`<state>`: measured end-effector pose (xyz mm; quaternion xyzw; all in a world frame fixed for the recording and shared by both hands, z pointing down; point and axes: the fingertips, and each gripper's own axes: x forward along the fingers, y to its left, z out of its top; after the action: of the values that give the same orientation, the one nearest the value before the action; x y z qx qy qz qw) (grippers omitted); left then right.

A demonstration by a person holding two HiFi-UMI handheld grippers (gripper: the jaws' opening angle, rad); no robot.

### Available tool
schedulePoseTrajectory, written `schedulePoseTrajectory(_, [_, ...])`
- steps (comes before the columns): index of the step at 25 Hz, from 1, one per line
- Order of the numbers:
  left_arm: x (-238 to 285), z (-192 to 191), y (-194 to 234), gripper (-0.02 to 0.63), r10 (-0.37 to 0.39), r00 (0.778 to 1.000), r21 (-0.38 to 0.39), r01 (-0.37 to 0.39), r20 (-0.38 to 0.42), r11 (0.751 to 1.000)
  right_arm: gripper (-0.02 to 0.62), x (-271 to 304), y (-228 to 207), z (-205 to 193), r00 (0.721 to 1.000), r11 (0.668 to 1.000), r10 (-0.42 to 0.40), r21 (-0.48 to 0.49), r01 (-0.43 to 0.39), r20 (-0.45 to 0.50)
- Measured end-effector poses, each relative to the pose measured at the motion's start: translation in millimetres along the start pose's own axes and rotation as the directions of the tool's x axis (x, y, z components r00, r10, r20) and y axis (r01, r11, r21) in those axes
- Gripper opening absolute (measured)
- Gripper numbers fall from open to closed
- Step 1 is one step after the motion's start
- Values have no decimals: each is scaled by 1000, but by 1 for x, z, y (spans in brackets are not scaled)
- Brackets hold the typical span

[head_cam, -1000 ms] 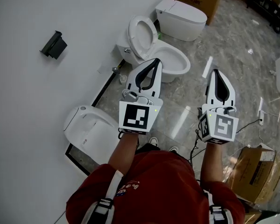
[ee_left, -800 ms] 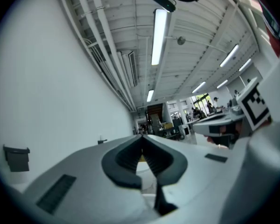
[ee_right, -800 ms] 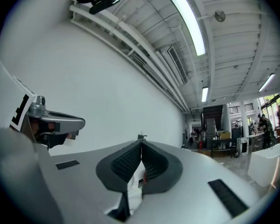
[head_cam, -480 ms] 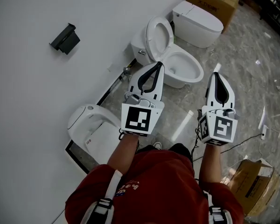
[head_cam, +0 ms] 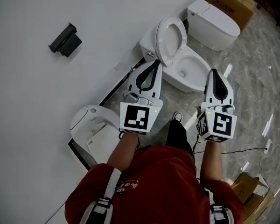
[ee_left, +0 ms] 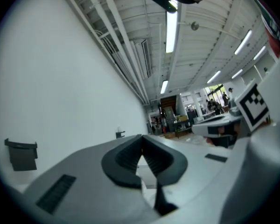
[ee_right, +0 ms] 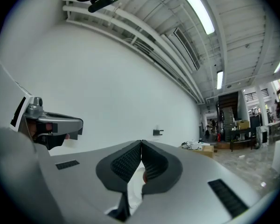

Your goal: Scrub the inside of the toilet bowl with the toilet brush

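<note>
Jaws closed together on left hand-held gripper point(head_cam: 156, 61) and right hand-held gripper point(head_cam: 213, 71), both empty.

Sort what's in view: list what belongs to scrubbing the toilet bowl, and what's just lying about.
For the job: open toilet; left gripper and right gripper, jaws shut, empty. No brush visible.

Lying about: far closed toilet; near closed toilet; cardboard box; black wall fitting.

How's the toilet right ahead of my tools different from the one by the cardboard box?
The near toilet has its lid raised and bowl exposed; the far toilet is closed. The far toilet looks smooth and blocky; the near toilet shows a rounded seat ring. Both are white.
</note>
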<state>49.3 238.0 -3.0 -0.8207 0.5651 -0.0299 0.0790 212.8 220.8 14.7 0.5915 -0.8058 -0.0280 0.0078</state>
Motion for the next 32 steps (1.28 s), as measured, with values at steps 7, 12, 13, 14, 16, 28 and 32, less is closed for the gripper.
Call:
schedulePoseTrajectory(7, [90, -33, 67, 0, 193, 981, -6, -194, -18, 981, 0, 143, -11, -24, 985, 986, 166, 34, -164, -39])
schedulePoseTrajectory(12, [123, -84, 124, 0, 349, 934, -1, -351, -79, 937, 1, 233, 25, -80, 937, 943, 332, 36, -330, -110])
schedulePoseTrajectory(13, [123, -97, 136, 0, 378, 920, 0, -380, -101, 925, 0, 245, 37, -94, 920, 930, 368, 49, -365, -133])
schedulePoseTrajectory(14, [121, -111, 147, 0, 408, 904, -2, -411, -127, 912, 0, 256, 50, -108, 900, 915, 404, 59, -400, -161])
schedulePoseTrajectory(16, [112, -146, 168, 0, 464, 865, -14, -475, -189, 880, 0, 274, 81, -137, 849, 878, 478, 84, -472, -226])
schedulePoseTrajectory(28, [38, -465, 250, 0, 477, 715, -75, -590, -510, 804, 2, 338, 297, -425, 601, 711, 659, 115, -694, -452])
schedulePoseTrajectory(32, [19, -560, 259, 0, 481, 697, -114, -622, -533, 775, 2, 348, 341, -541, 525, 678, 646, 102, -728, -554])
